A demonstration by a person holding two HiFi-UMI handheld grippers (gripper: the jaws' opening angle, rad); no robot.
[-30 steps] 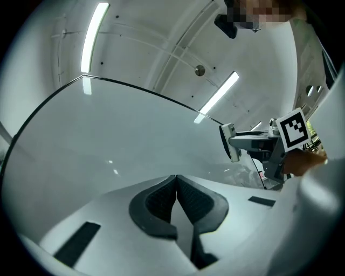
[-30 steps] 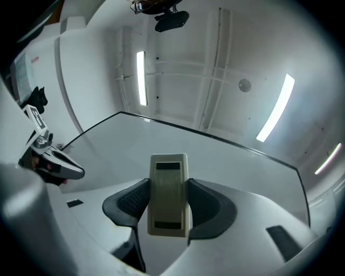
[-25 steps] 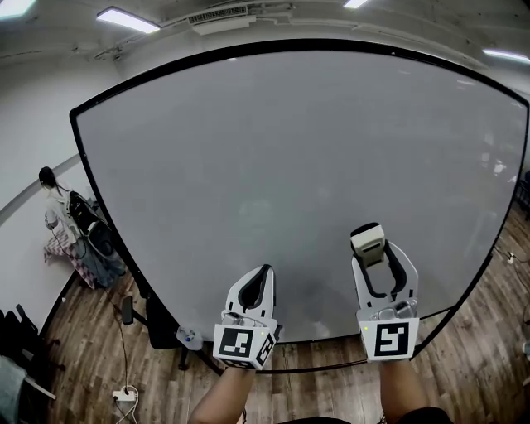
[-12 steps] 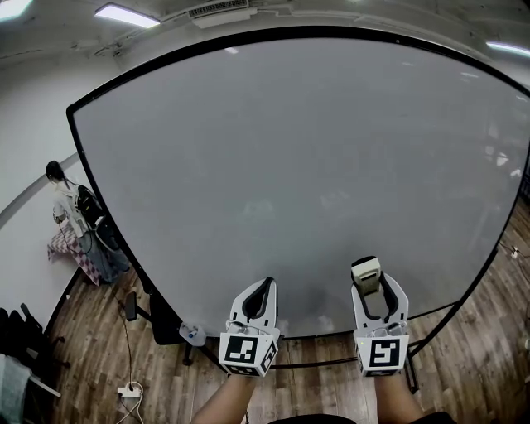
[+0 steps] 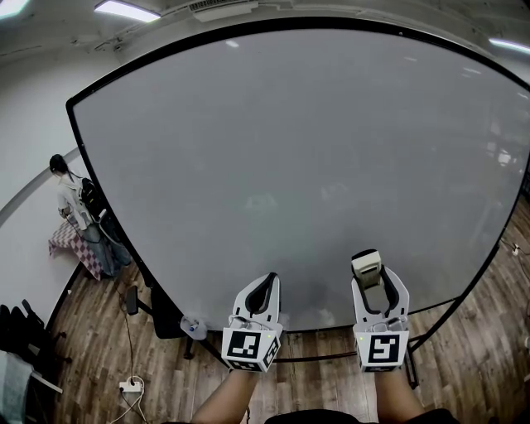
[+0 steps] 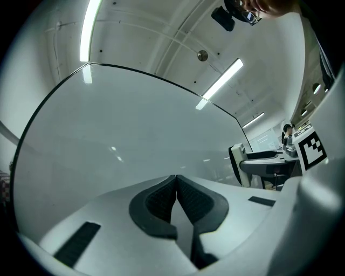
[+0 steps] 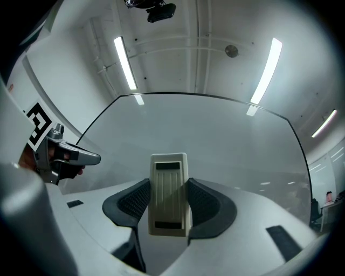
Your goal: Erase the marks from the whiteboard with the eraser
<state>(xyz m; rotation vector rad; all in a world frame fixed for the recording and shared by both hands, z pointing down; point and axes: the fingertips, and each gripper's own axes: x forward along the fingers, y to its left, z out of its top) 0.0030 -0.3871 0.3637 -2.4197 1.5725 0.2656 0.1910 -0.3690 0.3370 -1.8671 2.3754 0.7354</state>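
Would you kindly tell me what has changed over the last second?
The right tongs, shut on the eraser, moved down towards the lower edge of the whiteboard; the left tongs sank slightly too. Nothing was taken or released; the left tongs stay shut and empty.

Brown wood-plank floor (image 5: 91,348), long white ceiling strip lights (image 5: 126,11), a person (image 5: 70,199) standing by the pale wall (image 5: 29,116) at far left beside a checked cloth (image 5: 62,240), white power strip (image 5: 130,386) on the floor

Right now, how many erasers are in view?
1. The eraser is clamped in the right gripper, low in front of the whiteboard. The left gripper is shut, empty. Others could lie out of view.
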